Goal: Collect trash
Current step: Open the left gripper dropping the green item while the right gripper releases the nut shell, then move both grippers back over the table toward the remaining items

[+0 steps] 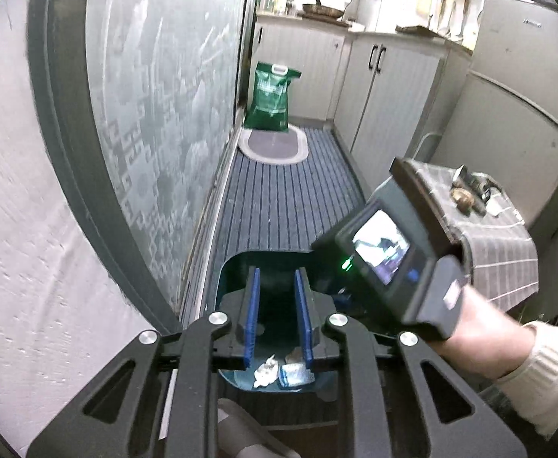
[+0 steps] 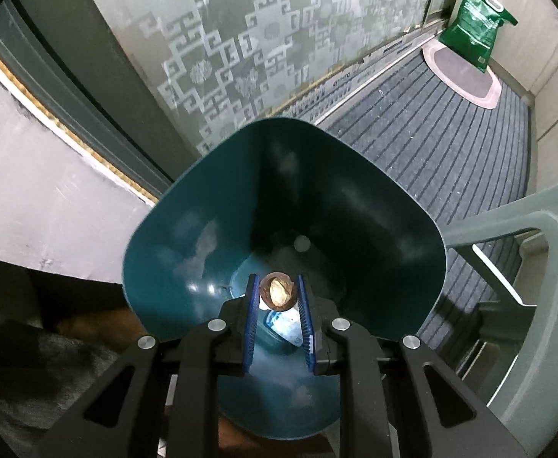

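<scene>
The right gripper (image 2: 278,295) points steeply down into the teal bin (image 2: 156,252), its blue fingers (image 2: 253,297) nearly closed and pinching a brown walnut shell (image 2: 277,293) between their tips, just below the middle of the right wrist frame. The shell half is roundish, so it has little of a long axis; its pale hollow faces the camera. Under it, on the bin's floor, lies a blue-and-white wrapper (image 2: 283,324).

To drop it well, I would keep the shell over the middle of the opening, clear of the walls, then spread the fingers fully so it falls straight rather than sticking to a pad.

In the left wrist frame the left gripper (image 1: 277,315) hangs above the same bin, at lower centre, fingers narrowly apart and holding nothing. Crumpled white paper (image 1: 265,372) and the wrapper lie below. The right gripper's body crosses the right side of that frame, gripped by a hand (image 1: 481,337).
</scene>
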Tool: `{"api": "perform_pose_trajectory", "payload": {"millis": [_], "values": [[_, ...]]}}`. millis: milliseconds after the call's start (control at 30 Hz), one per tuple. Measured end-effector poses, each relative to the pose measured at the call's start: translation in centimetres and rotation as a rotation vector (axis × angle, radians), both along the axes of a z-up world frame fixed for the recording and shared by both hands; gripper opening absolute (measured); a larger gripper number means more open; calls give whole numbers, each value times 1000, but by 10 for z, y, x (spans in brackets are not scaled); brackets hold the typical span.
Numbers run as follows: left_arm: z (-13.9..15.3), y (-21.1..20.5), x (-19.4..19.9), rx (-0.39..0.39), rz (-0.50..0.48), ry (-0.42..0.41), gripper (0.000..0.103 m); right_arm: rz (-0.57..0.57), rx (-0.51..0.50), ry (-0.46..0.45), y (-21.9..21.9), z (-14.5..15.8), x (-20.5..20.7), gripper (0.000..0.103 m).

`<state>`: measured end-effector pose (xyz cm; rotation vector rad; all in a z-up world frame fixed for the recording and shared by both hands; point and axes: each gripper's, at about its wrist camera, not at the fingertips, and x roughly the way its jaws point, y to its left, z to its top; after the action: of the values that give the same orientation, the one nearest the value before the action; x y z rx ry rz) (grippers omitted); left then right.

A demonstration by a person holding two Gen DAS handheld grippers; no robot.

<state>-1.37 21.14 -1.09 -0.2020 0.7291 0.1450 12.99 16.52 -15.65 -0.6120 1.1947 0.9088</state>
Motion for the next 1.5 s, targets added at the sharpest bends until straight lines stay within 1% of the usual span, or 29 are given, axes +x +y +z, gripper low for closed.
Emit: {"api": "perform_pose_trajectory", "payload": {"millis": [167, 233, 267, 300, 400, 467, 567, 633, 667, 733, 800, 867, 1033, 1167, 1300, 1500], "values": [[17, -4, -6, 1, 1, -49, 20, 3, -23, -6, -2, -7, -1, 21], [24, -5, -7, -2, 3, -66, 20, 1, -28, -10, -3, -8, -3, 31], [28, -5, -9, -3, 4, -78, 20, 0, -27, -12, -3, -8, -3, 39], [31, -5, -10, -4, 5, -88, 20, -1, -27, -14, -4, -8, -4, 42], [40, -8, -12, -7, 10, -115, 20, -1, -12, -32, -7, -2, -6, 42], [45, -10, -12, -6, 13, -131, 20, 9, 19, -23, -9, 5, -7, 42], [53, -13, -14, -9, 14, -154, 20, 24, 60, -34, -11, 20, -11, 42], [57, -15, -15, -11, 14, -172, 21, 38, 109, -40, -15, 35, -15, 42], [61, -17, -15, -13, 12, -184, 24, 41, 124, -46, -16, 41, -16, 42], [67, -21, -16, -12, 8, -205, 28, 47, 170, -54, -19, 57, -19, 39], [71, -25, -16, -14, 1, -221, 29, 49, 221, -74, -25, 76, -22, 35], [76, -29, -15, -14, -3, -237, 33, 47, 266, -77, -31, 91, -22, 34], [84, -43, -9, -12, -19, -266, 37, 32, 371, -80, -52, 128, -21, 34], [87, -55, -1, -21, -45, -267, 38, 16, 392, -128, -71, 147, -17, 34], [83, -70, 13, -23, -89, -249, 39, -29, 406, -165, -101, 162, -2, 34], [75, -97, 44, 11, -169, -207, 40, -123, 428, -226, -156, 183, 26, 34]]}}
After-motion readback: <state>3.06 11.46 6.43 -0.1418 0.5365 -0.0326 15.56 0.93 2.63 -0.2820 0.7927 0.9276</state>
